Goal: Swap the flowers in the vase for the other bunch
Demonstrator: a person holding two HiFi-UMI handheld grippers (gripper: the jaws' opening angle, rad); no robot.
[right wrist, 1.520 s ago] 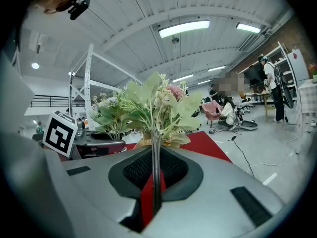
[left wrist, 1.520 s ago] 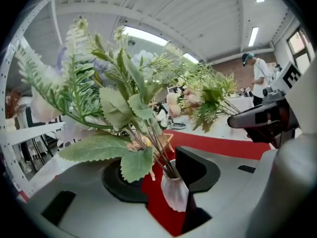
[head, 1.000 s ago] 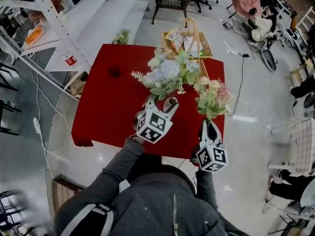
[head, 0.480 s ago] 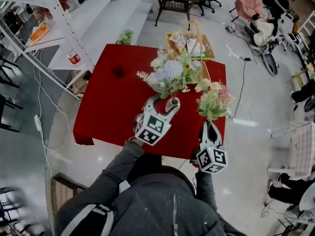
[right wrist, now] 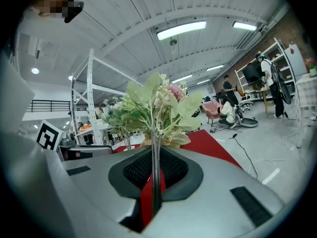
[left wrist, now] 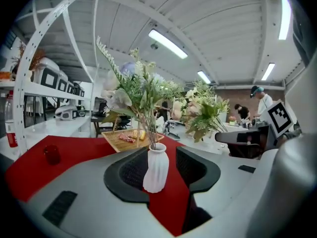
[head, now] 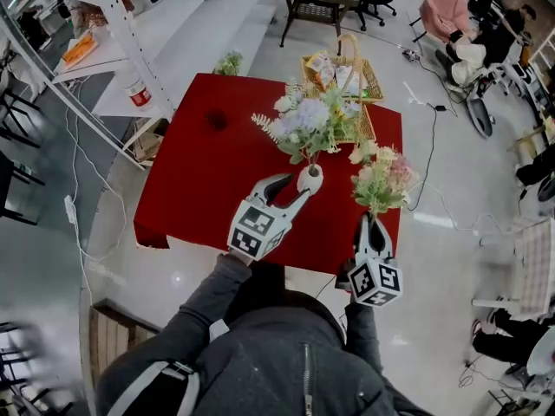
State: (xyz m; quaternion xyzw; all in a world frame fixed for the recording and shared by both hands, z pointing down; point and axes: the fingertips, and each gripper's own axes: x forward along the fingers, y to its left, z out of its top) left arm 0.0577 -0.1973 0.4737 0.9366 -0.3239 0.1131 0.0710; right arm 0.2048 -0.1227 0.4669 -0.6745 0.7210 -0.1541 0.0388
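Head view, L tongs (head: 299, 184) rolled, jaws narrowing, loose round vase (left wrist: 156, 168), R tongs (head: 371, 221) clamp 2nd bunch (head: 381, 178)

Upper centre of the head view, the basket (head: 373, 85) holds items too small to tell, as is the dark object (head: 217, 120) on the red table (head: 191, 189). In the right gripper view, the stems (right wrist: 156, 138) disappear low between the right gripper (right wrist: 155, 157) jaws.

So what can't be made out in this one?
- Stem ends in the white vase: hidden by its wall, every view.
- The wicker basket's contents: head view, partly behind the vase's bunch; tiny elsewhere.
- A small dark thing on the red table: too small to name, head view.
- The other bunch's stem ends: buried between the right tongs, both views.
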